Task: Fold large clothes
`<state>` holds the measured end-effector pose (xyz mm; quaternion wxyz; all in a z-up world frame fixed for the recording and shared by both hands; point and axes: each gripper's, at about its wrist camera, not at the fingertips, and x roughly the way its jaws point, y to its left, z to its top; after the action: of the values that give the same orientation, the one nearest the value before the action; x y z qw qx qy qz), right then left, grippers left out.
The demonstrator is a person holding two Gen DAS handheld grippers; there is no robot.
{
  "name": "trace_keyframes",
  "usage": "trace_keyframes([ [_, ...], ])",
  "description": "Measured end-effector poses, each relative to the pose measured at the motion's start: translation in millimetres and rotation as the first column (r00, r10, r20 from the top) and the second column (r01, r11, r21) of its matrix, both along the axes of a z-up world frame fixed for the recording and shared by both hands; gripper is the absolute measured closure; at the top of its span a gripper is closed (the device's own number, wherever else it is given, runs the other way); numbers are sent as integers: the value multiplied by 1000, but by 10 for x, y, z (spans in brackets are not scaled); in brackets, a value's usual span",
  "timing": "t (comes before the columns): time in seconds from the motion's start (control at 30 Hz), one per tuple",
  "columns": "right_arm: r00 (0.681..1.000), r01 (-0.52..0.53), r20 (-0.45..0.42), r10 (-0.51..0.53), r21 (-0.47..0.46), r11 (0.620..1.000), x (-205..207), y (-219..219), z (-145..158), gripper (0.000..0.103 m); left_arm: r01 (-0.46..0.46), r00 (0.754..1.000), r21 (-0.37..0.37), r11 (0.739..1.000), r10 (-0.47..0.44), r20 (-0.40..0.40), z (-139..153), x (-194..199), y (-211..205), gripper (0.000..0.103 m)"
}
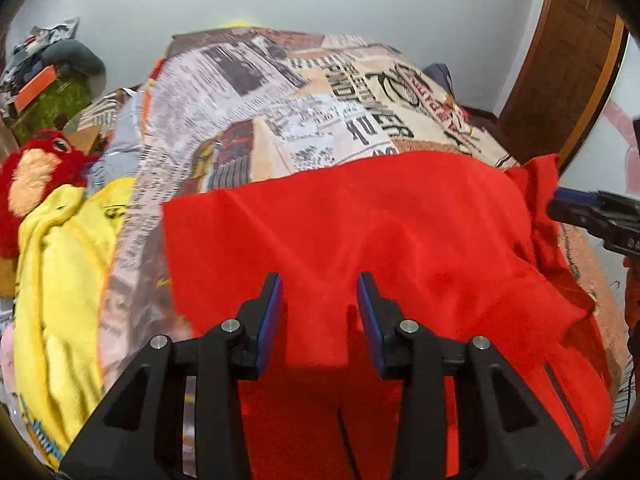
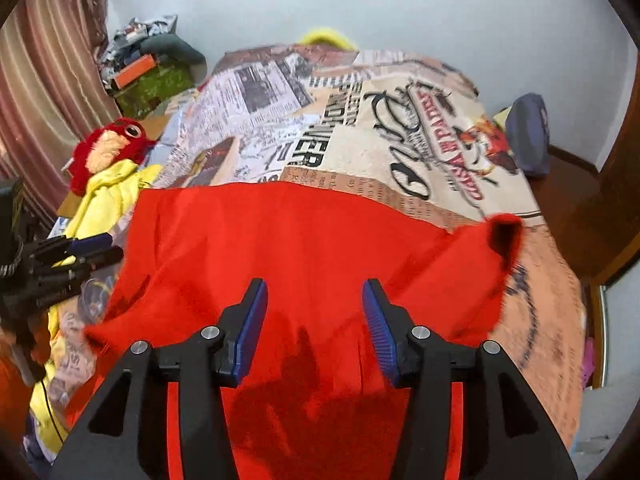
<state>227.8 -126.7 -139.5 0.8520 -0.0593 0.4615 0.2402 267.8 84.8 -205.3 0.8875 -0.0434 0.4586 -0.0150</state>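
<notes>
A large red garment [image 1: 360,232] lies spread over the near part of the bed; it also shows in the right wrist view [image 2: 288,248]. Its right sleeve [image 2: 500,236] sticks up, rumpled. My left gripper [image 1: 319,300] is open and empty above the garment's near middle. My right gripper [image 2: 315,308] is open and empty above the cloth too. The right gripper shows at the right edge of the left wrist view [image 1: 592,212]; the left gripper shows at the left edge of the right wrist view [image 2: 68,260].
The bed has a newspaper-print cover [image 1: 280,104] [image 2: 360,128]. A yellow garment [image 1: 60,280] and a red plush toy [image 1: 36,176] lie at the left. A cluttered green box [image 2: 152,80] stands by the curtain. A dark bag [image 2: 528,136] and wooden door [image 1: 568,60] are right.
</notes>
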Motion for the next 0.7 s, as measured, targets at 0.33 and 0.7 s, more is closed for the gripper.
trace_keyframes([
  [0.33,985,163,-31,-170,-155,974,443,-328,-479,57,-24,999,64,998,26,-38,-517,223,3,46],
  [0.7,903,405,-4,-430,-326,854,189,-1629,-529,56,-77,995,79,994,81,-54,-543,-5,105,37],
])
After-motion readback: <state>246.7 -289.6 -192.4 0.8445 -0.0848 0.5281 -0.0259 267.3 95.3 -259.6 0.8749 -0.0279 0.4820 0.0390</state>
